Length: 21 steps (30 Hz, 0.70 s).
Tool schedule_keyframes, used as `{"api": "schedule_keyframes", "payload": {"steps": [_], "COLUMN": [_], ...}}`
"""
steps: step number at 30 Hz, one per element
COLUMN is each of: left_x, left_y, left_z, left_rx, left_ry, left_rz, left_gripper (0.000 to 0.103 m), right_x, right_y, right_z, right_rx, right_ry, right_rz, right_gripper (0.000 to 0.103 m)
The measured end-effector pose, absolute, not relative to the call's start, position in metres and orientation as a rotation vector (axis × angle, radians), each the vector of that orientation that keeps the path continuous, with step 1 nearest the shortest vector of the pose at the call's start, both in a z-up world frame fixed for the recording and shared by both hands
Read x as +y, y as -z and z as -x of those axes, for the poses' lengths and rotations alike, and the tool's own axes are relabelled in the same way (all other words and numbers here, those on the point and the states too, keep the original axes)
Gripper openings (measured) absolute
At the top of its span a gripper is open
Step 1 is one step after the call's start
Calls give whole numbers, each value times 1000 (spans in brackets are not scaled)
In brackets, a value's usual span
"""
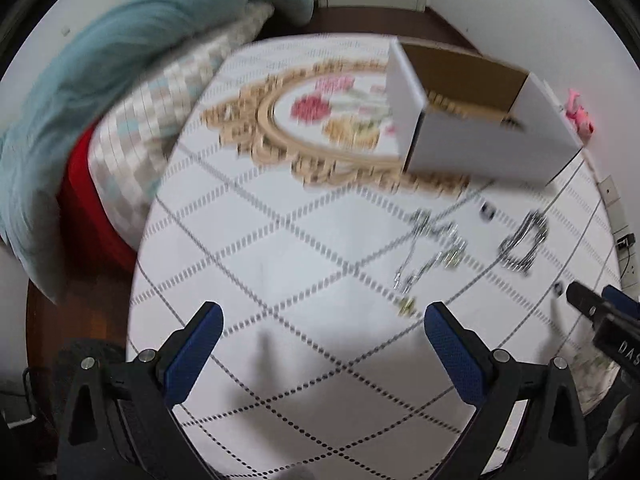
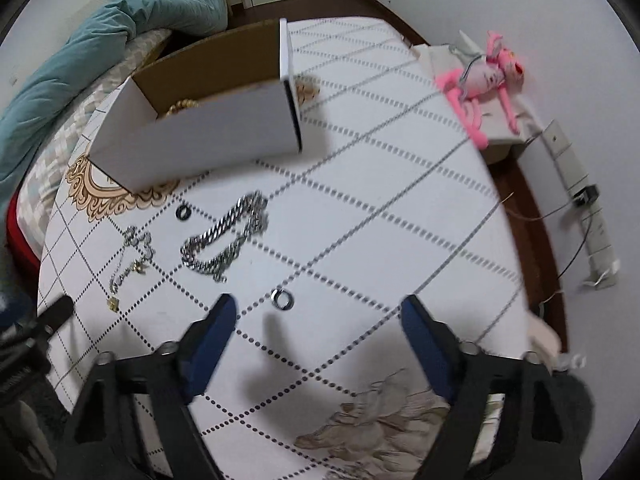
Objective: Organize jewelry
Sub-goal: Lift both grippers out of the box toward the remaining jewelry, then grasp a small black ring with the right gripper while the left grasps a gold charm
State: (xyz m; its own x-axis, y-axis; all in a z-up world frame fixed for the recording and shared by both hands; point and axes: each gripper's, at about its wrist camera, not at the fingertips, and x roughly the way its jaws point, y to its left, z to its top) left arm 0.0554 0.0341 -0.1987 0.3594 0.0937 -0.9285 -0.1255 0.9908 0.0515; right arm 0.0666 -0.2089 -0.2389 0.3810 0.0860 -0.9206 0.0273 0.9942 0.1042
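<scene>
A white cardboard box [image 2: 208, 136] stands open on the patterned tablecloth; gold jewelry [image 2: 182, 107] lies inside it. It also shows in the left wrist view [image 1: 480, 148]. In front of it lie a thick silver chain [image 2: 226, 236], a thin necklace with gold pendants [image 2: 134, 256], a dark ring [image 2: 184, 213] and a silver ring [image 2: 282, 299]. The left wrist view shows the thick chain [image 1: 524, 242] and the thin necklace [image 1: 432, 252], blurred. My left gripper [image 1: 322, 320] is open and empty above the cloth. My right gripper [image 2: 318, 310] is open and empty, just short of the silver ring.
A teal blanket [image 1: 112, 60] and checked bedding [image 1: 160, 120] lie left of the table. A pink plush toy [image 2: 488, 80] sits on a side stand at the right, with a power strip [image 2: 580, 200] beyond. The table edge [image 2: 516, 248] curves close on the right.
</scene>
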Motion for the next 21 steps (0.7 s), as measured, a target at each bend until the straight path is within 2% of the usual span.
{"api": "schedule_keyframes", "payload": {"steps": [7, 10, 14, 17, 21], "left_x": [37, 35, 28, 21, 9], "left_y": [218, 221, 218, 219, 222], "left_z": [-43, -42, -39, -43, -46], "left_rx": [1216, 1215, 1197, 1188, 1195], "left_ry": [-141, -140, -113, -69, -39], "left_rz": [51, 58, 60, 48, 31], "left_gripper": [102, 102, 99, 99, 78], "right_x": [-195, -186, -177, -178, -188], "right_y": [257, 258, 257, 257, 254], "right_z": [-59, -58, -57, -56, -57], "right_rx": [1112, 1080, 1050, 1054, 1068], "right_ry": [-82, -78, -67, -72, -70], "right_rz": [-88, -24, 37, 23, -23], "right_gripper": [58, 46, 13, 13, 13]}}
